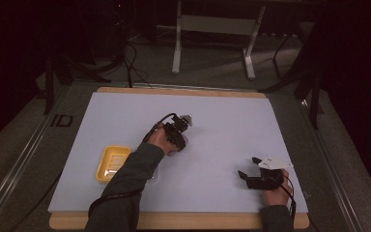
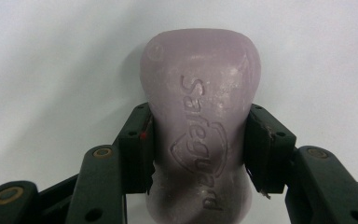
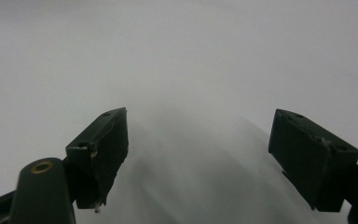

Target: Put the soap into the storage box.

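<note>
Soap bar (image 2: pixel 200 135) pinched between left gripper (image 2: pixel 198 149) jaws; right gripper (image 3: pixel 198 154) gapes empty. Probably headed for yellow tray (image 1: pixel 112 163) next.

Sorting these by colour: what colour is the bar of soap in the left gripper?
Pale lilac-pink, stamped "Safeguard"; the soap bar shows best in the left gripper view.

"Safeguard" — embossed with a shield outline — stands on the pale lilac soap (image 2: pixel 200 126) clamped between the left gripper's (image 2: pixel 198 149) jaws; "ID" marks the floor beyond.
</note>
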The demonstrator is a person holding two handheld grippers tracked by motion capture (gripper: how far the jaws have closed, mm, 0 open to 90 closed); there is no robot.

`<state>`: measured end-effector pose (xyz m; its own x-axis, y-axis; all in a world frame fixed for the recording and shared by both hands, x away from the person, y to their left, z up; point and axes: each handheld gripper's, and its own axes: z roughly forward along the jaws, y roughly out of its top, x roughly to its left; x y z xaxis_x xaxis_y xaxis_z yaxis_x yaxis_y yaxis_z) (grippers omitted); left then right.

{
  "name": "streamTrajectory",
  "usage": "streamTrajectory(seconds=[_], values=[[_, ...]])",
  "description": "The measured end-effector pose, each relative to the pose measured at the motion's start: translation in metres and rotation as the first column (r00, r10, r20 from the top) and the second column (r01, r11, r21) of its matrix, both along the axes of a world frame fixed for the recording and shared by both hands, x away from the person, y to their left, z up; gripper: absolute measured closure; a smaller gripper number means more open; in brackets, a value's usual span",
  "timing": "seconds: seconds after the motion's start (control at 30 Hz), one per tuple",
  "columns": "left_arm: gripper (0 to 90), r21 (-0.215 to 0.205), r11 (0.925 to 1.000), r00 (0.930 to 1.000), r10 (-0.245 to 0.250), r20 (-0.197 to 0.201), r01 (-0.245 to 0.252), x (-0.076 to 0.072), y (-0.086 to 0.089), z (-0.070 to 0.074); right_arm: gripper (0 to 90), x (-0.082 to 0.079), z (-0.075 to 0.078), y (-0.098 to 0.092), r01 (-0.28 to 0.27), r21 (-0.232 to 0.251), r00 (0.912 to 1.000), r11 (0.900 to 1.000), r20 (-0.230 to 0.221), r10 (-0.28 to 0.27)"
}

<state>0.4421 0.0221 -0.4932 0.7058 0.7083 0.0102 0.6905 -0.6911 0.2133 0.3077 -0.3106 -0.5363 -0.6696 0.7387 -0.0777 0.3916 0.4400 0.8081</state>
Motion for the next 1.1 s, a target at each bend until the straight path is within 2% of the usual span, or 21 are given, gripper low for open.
streamTrajectory(seconds=[0.63,1.1], values=[[49.8,-0.028,0.9996,0.9993,0.001,0.037,0.0,-0.004,0.006,0.014,19.5,0.0,0.0,0.0,0.002,0.0,1.0,1.0,-0.001,-0.002],[49.9,-0.039,0.9992,0.9988,0.002,0.048,0.0,-0.006,0.014,0.025,19.5,0.0,0.0,0.0,0.001,0.0,1.0,1.0,0.0,-0.001]])
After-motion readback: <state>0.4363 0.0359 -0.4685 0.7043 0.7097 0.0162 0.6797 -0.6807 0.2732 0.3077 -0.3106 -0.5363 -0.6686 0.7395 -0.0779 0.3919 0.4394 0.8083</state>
